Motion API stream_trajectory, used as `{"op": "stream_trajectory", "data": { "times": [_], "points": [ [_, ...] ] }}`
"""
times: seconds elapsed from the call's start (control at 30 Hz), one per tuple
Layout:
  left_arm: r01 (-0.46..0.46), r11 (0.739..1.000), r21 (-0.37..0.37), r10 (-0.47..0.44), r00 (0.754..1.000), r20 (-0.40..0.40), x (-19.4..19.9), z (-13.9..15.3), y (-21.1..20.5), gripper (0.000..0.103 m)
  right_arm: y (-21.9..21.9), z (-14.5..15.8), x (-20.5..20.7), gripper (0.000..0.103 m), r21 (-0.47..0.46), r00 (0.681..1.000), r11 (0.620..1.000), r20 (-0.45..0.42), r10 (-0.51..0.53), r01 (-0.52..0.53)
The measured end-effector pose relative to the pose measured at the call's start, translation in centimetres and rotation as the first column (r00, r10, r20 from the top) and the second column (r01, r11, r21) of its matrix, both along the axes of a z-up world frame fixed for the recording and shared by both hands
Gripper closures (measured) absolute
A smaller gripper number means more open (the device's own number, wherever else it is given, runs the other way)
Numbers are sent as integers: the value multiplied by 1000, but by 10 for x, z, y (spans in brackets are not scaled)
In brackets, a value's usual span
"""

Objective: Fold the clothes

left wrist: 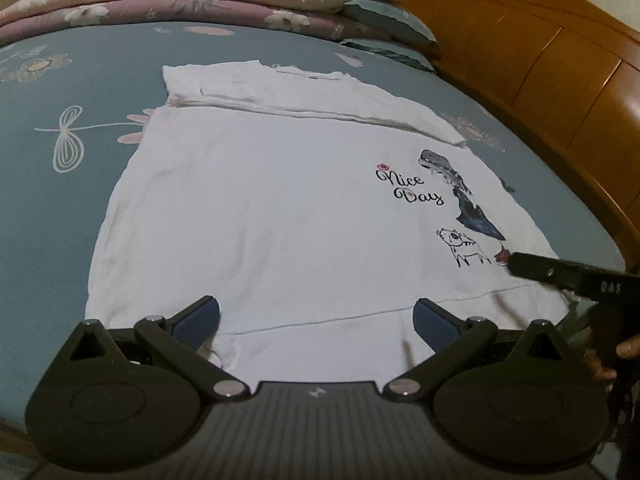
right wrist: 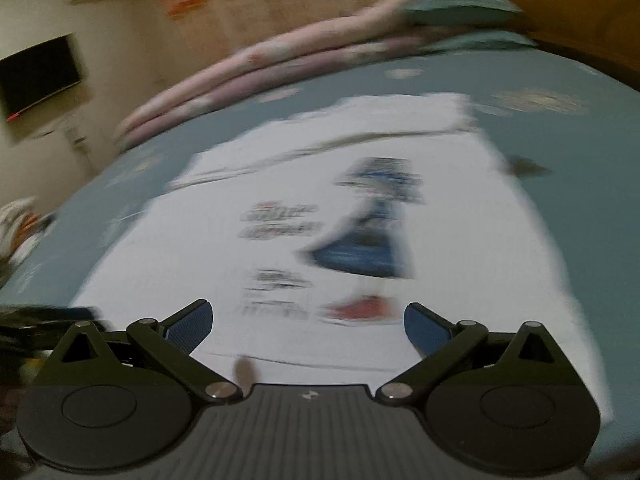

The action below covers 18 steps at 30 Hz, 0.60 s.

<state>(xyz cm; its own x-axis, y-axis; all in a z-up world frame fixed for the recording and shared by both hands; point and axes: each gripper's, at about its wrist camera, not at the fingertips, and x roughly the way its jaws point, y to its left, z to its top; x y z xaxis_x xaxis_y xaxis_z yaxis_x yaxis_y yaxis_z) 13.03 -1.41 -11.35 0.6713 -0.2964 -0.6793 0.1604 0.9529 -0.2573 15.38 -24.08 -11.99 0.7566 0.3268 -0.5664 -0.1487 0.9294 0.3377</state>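
Note:
A white T-shirt (left wrist: 260, 208) lies flat on the blue bedsheet, its far part folded over into a band (left wrist: 304, 100). Its print reads "Nice Day" (left wrist: 410, 188), with a figure and a small dog beside it. My left gripper (left wrist: 316, 320) is open just above the shirt's near hem, nothing between its blue pads. The right gripper's black body (left wrist: 568, 276) reaches in from the right edge, over the near right corner. In the blurred right wrist view, my right gripper (right wrist: 307, 326) is open above the same shirt (right wrist: 460, 248), near the print's red shoes.
The bedsheet (left wrist: 52, 208) is blue with flower patterns. Folded pink and purple quilts (left wrist: 192, 4) and teal pillows (left wrist: 384, 20) lie at the far side. A wooden headboard (left wrist: 552, 64) runs along the right. A hand (left wrist: 628, 348) shows at the right edge. A dark screen (right wrist: 38, 76) hangs on the wall.

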Motion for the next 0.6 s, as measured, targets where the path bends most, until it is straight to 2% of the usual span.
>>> {"op": "stream_trajectory", "data": {
  "times": [0.07,0.2,0.23,0.37,0.5,0.6],
  "points": [
    [8,1000,2,-8,1000,11,0,-2,1,1,-25,0,-8,0,12,998,997,0,-70,70],
    [19,1000,18,-19,999,34,-2,-4,0,1,-46,11,-17,0,-61,989,987,-13,-150,149],
    [23,999,28,-24,999,37,-1,-5,-1,1,-49,14,-17,0,-50,988,987,-13,-154,153],
    [30,998,58,-32,999,26,1,-4,-5,1,-47,15,-9,0,7,995,995,4,-98,98],
    [70,992,107,-73,997,23,0,-5,-8,1,-38,1,7,0,-43,995,997,-75,-63,60],
    [95,982,161,-100,995,19,0,-6,-12,1,-39,5,1,0,-114,997,993,-65,-42,35]
  ]
}}
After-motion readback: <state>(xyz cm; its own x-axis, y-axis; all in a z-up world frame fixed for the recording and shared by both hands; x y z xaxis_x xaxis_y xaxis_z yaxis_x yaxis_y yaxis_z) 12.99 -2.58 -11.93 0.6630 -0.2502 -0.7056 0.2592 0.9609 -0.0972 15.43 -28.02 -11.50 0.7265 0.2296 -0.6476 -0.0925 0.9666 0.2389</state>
